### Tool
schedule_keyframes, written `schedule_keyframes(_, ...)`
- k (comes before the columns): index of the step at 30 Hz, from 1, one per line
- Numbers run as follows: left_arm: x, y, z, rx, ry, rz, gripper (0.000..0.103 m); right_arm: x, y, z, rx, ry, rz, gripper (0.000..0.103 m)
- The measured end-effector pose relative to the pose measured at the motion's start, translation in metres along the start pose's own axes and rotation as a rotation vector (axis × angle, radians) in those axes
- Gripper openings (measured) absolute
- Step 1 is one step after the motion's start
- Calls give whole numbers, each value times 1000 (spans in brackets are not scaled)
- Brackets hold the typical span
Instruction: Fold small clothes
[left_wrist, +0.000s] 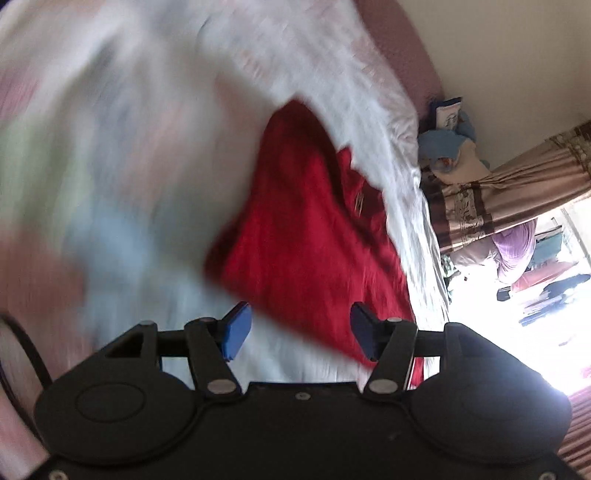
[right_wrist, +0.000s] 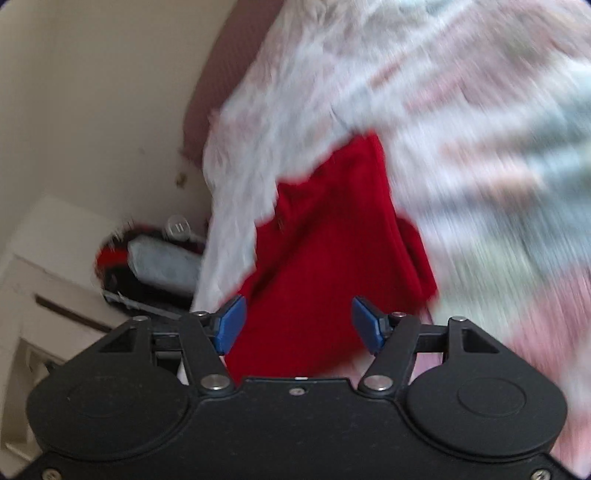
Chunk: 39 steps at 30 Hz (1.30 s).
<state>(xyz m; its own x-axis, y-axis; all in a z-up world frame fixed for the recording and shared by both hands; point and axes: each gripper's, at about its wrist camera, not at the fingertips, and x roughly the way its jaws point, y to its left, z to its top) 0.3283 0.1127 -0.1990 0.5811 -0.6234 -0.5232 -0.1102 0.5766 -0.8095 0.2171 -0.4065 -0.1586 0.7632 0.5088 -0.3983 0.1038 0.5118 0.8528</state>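
Note:
A small red garment (left_wrist: 306, 229) lies on a pale patterned bedsheet (left_wrist: 110, 147); both views are blurred. In the left wrist view my left gripper (left_wrist: 300, 330) hovers at the garment's near edge. Its blue pads (left_wrist: 236, 328) stand apart with nothing pressed between them. In the right wrist view the same red garment (right_wrist: 332, 251) looks folded into a long shape that runs away from me. My right gripper (right_wrist: 298, 325) stands open over the garment's near end, and the cloth shows in the gap below the blue pads (right_wrist: 231, 323).
The bedsheet (right_wrist: 461, 129) spreads around the garment, with a dark red headboard (right_wrist: 229, 74) behind. A white cabinet (right_wrist: 55, 266) with dark clutter (right_wrist: 155, 262) stands left of the bed. Curtains (left_wrist: 509, 199), piled cloth (left_wrist: 447, 144) and a bright doorway (left_wrist: 535, 314) lie past the bed's right edge.

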Motion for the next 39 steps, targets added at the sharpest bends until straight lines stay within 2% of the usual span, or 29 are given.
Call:
schedule_keyframes(2,8,10,-12,-49,8,16,58,-1,-2,-13,-6,23,-39,65)
schedule_keyframes(5,10,15,-22,-85,-65,27,59,5,-13,-21,14,10,-91,65)
schedule_keyframes(8,18,20,-23,-153,-167,16,61,15,-26,-19,85,-58,-113,64)
schedule_keyframes(10,27,23,-21,-187,-201,11,61,15,-37,-24,170,-119,-108,64)
schedule_keyframes(12,40,21,-18,-199,-222,13,61,18,-41,-24,198,-157,-100,64)
schedule_keyframes(14,52,16,-10,-198,-233,16,55,22,-41,-25,199,-188,-107,64)
schedule_keyframes(16,62,8,-4,-200,-230,42,53,25,-40,-24,207,-208,-116,63)
schedule_keyframes(18,66,5,5,-220,-231,61,38,27,-38,-22,216,-223,-123,63)
schedule_keyframes(19,66,7,8,-234,-226,80,18,28,-37,-21,222,-228,-133,60)
schedule_keyframes(20,66,10,9,-254,-222,99,10,29,-35,-20,225,-232,-144,48)
schedule_keyframes(21,68,14,11,-291,-221,102,8,28,-34,-19,219,-235,-154,29)
schedule_keyframes(23,61,22,12,-335,-224,84,3,30,-34,-15,217,-233,-185,15)
schedule_keyframes(26,50,13,18,-290,-242,103,2,38,-32,-10,230,-241,-189,8)
schedule_keyframes(32,15,-32,27,-197,-286,93,1,28,-1,2,173,-259,-197,5)
schedule_keyframes(36,-24,-51,14,-143,-280,63,1,-2,24,-4,119,-276,-140,4)
schedule_keyframes(39,-47,-45,-10,-110,-250,46,1,-34,29,-23,116,-283,-105,4)
